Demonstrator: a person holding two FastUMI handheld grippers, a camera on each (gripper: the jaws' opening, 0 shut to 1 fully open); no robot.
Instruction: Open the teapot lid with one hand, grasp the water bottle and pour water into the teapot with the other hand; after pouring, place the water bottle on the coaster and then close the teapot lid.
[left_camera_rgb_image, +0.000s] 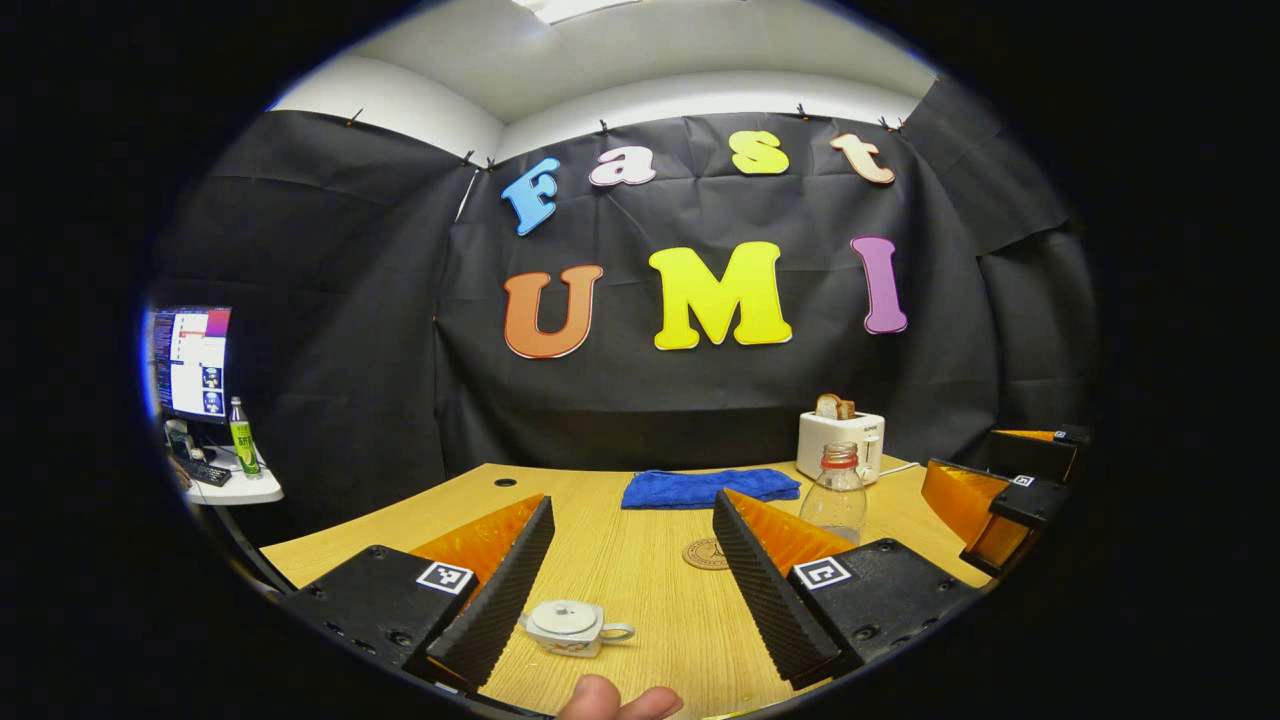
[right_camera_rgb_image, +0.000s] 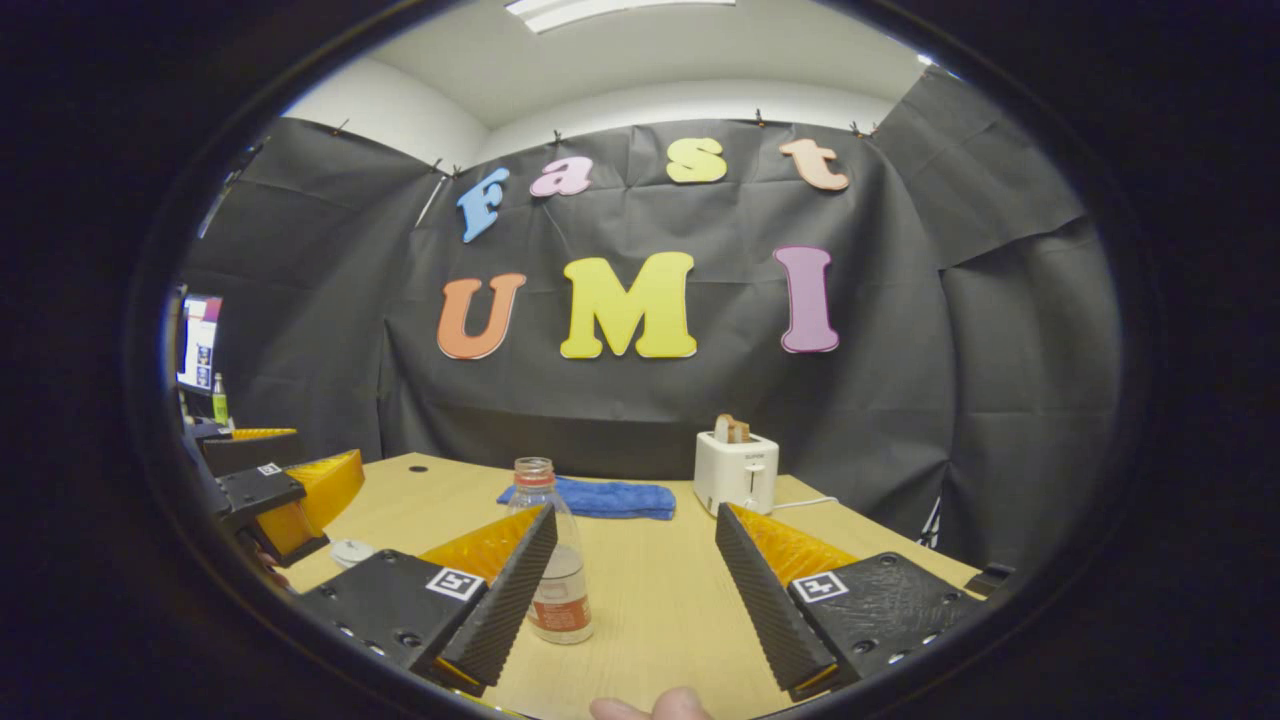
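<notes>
A small white teapot (left_camera_rgb_image: 570, 628) with its lid on stands on the wooden table, low between the fingers of my left gripper (left_camera_rgb_image: 633, 498), which is open and holds nothing. A clear water bottle (left_camera_rgb_image: 835, 495) with a reddish neck stands upright to the right, beyond a round brown coaster (left_camera_rgb_image: 706, 553). In the right gripper view the bottle (right_camera_rgb_image: 562, 585) stands just inside the left finger, partly hidden by it. My right gripper (right_camera_rgb_image: 636, 510) is open and apart from the bottle. The teapot (right_camera_rgb_image: 350, 551) peeks out at far left, below the left gripper (right_camera_rgb_image: 275, 500).
A blue towel (left_camera_rgb_image: 710, 487) lies at the back of the table (left_camera_rgb_image: 640, 590), with a white toaster (left_camera_rgb_image: 840, 440) holding bread to its right. A side desk on the left carries a monitor (left_camera_rgb_image: 190, 360) and a green bottle (left_camera_rgb_image: 243, 440). The right gripper (left_camera_rgb_image: 1000, 500) hangs at right.
</notes>
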